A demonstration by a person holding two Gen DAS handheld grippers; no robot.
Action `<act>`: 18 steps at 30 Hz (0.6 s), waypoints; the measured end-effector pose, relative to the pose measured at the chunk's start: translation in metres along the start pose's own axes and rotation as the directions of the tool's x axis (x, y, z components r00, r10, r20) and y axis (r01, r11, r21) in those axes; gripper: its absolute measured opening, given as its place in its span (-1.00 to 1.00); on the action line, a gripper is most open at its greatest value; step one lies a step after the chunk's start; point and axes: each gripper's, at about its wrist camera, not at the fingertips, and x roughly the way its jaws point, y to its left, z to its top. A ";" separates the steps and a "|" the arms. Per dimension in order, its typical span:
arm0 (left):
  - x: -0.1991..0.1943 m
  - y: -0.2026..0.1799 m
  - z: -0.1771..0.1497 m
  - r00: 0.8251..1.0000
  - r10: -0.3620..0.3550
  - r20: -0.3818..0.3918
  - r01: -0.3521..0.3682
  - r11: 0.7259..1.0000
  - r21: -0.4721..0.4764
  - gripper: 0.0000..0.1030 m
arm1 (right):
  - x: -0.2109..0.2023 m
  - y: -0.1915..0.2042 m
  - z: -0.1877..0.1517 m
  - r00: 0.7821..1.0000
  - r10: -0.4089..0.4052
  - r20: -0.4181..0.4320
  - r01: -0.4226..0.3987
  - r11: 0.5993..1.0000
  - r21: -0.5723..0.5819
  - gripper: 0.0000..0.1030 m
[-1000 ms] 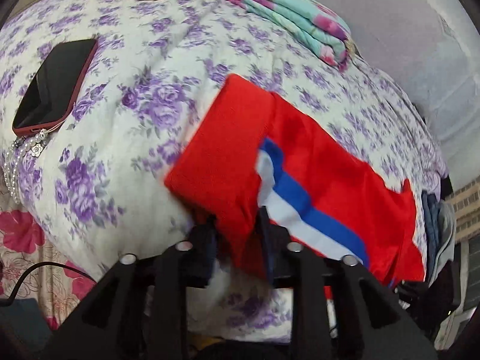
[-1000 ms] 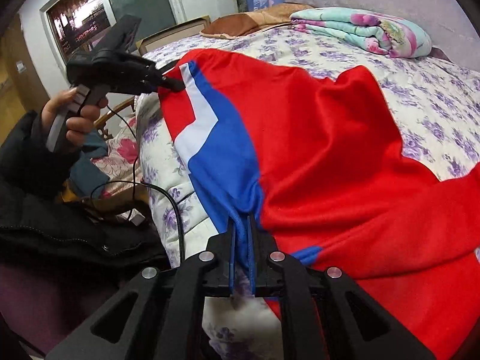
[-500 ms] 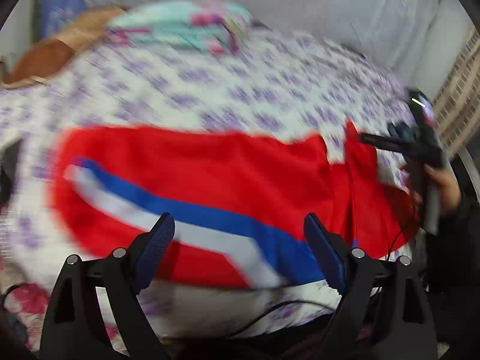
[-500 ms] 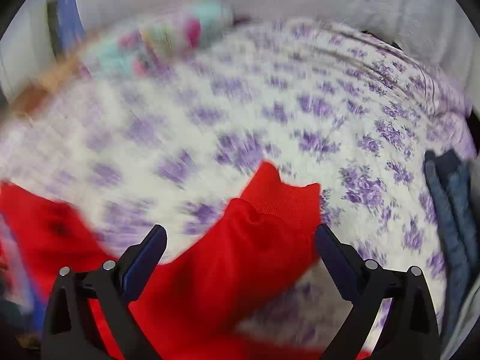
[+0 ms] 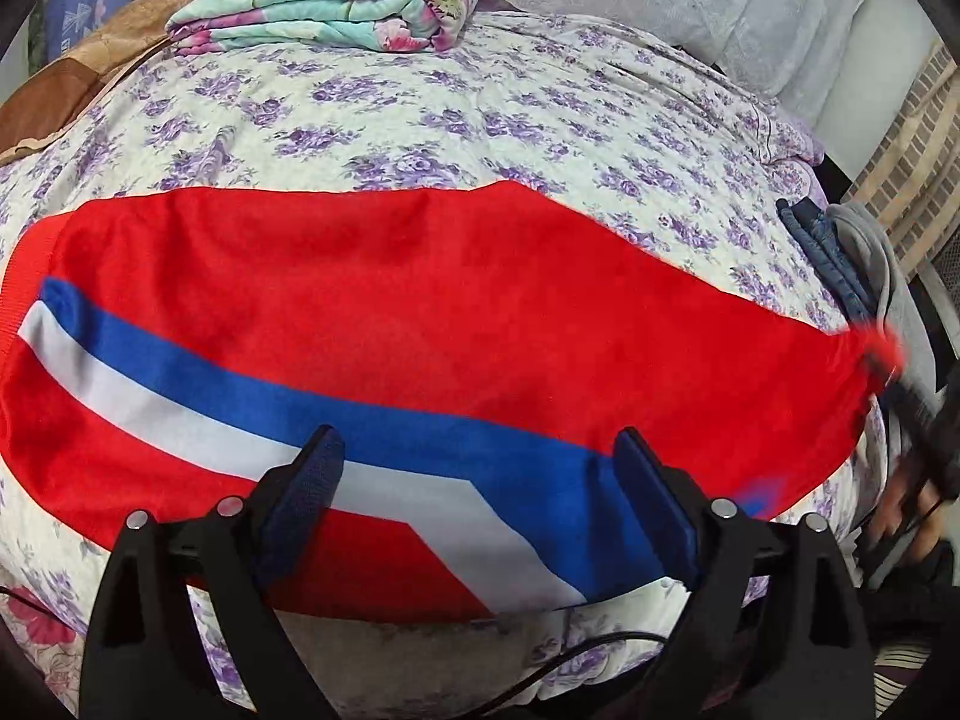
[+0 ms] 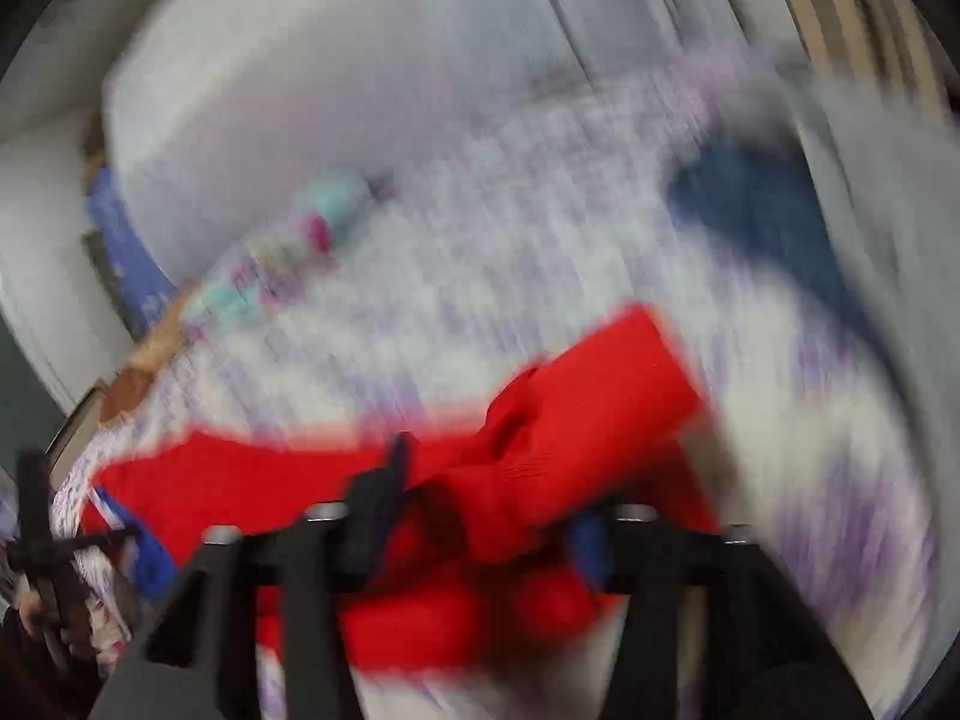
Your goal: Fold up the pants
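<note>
The red fleece pants with a blue-and-white side stripe (image 5: pixel 384 324) lie spread lengthwise along the near edge of the bed, on its quilt of white cloth printed with purple flowers (image 5: pixel 456 126), one leg stacked over the other so the stripe faces up; that flat, doubled layout looks like the stage set for bringing one end over to the other. The left gripper (image 5: pixel 480 516) hovers above the near edge of the pants with its blue-padded fingers spread wide and nothing between them, probably waiting to pin or take the cloth. The right gripper (image 6: pixel 486 516) is at the end of the pants by the bed's right edge, and bunched red fabric sits between its fingers; the right wrist view is badly smeared by motion, so I cannot tell whether the fingers are pinching that fabric or only closing around it. Grasping there would make sense, since that end must be lifted for the fold. A folded turquoise floral blanket (image 5: pixel 324 6) rests at the far edge, and dark blue and grey clothes (image 5: pixel 852 258) hang at the right edge, both well apart from the work.
</note>
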 end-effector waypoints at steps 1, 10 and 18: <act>0.000 -0.001 0.000 1.000 0.005 -0.002 -0.005 1.000 0.006 0.74 | -0.002 -0.009 -0.010 1.000 0.024 -0.018 -0.023 0.999 0.038 0.14; -0.006 0.003 -0.006 1.000 0.013 0.002 -0.013 1.000 -0.010 0.74 | -0.016 -0.037 0.017 1.000 0.024 -0.008 -0.022 0.986 0.168 -0.23; -0.011 0.010 -0.010 0.999 0.049 -0.015 -0.049 0.999 -0.015 0.74 | -0.050 -0.024 0.018 0.997 0.035 0.073 -0.037 0.999 0.030 -0.76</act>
